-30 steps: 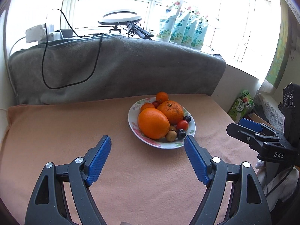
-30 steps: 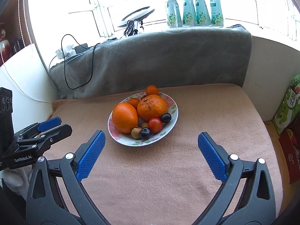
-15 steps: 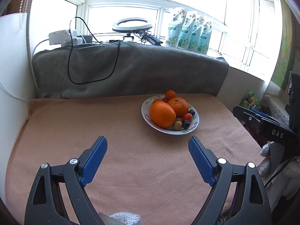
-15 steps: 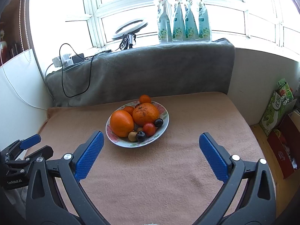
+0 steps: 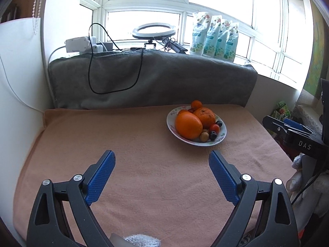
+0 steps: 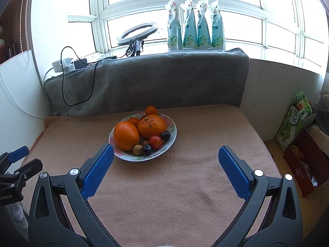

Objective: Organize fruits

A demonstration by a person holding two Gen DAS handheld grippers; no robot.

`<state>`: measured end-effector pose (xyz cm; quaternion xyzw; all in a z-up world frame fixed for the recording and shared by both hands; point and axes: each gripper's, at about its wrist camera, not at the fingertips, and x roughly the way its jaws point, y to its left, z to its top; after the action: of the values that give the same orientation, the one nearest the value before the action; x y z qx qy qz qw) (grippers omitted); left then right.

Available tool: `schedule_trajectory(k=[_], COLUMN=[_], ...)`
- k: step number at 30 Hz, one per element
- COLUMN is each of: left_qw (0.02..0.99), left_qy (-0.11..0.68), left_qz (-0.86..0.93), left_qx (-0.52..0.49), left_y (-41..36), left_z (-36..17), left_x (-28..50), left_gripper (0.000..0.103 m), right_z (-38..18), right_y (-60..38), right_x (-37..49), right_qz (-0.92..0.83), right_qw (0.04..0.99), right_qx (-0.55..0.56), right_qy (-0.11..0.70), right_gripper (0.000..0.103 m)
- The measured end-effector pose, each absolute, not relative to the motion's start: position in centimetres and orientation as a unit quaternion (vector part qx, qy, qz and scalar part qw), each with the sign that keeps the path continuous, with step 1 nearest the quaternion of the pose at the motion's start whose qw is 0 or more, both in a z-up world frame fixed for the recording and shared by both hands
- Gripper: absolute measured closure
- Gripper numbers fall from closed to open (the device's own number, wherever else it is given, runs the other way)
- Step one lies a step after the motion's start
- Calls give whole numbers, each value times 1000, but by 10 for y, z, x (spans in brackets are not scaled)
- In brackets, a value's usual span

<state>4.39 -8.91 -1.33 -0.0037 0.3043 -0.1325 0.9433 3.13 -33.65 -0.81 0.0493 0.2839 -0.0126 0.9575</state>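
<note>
Item 1, nearest: your left gripper (image 5: 162,158), low centre of its own view. Its fingers (image 5: 100,177) stand wide, the jaws are opening, and nothing lies between them but bare cloth.

Item 2: your right gripper (image 6: 165,154), low centre of its view. Fingers (image 6: 234,175) wide, nothing held. Its left pad overlaps the plate's near rim in the picture; it appears to hang short of the rim rather than touch it.

Item 3: bench (image 5: 144,164), covered in a peach cloth, bare apart from the plate.

Item 4: plate (image 6: 172,139), floral rim, mid-frame. It holds a smooth large orange (image 6: 125,135), a rougher orange (image 6: 151,126), small mandarins (image 6: 151,110) at the back, a red tomato (image 6: 155,142), dark plums (image 6: 165,135) and a small tan fruit (image 6: 137,149).

Change noted: compared with a second ago the plate sits smaller and farther up in both views, so you have drawn both grippers back from it, and the left has spread wider. All fruit is on the plate and neither gripper holds any. I judge this a retreat after placing, with the task at or near its end.

Item 5, far: grey blanket (image 5: 164,78), black cable (image 5: 115,70), ring light (image 5: 154,30), four pouches (image 6: 195,24) at the window.

View differences: only the right view shows the cartons (image 6: 296,121) at right edge. Each view catches the other gripper at its frame edge.
</note>
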Motion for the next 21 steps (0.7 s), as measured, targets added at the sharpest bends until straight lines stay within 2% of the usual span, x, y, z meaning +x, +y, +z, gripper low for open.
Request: schedule_trajectory(k=[21], left_qw=[944], left_qy=[303], left_qz=[-127], left_qx=[-10], left_y=[-82], left_z=[-15], left_x=[41], left_gripper=[10], right_z=[-7], right_y=[-332], right_x=[30], right_qz=[-17], right_qw=[959], right_qx=[37], right_qy=[282], right_gripper=[0])
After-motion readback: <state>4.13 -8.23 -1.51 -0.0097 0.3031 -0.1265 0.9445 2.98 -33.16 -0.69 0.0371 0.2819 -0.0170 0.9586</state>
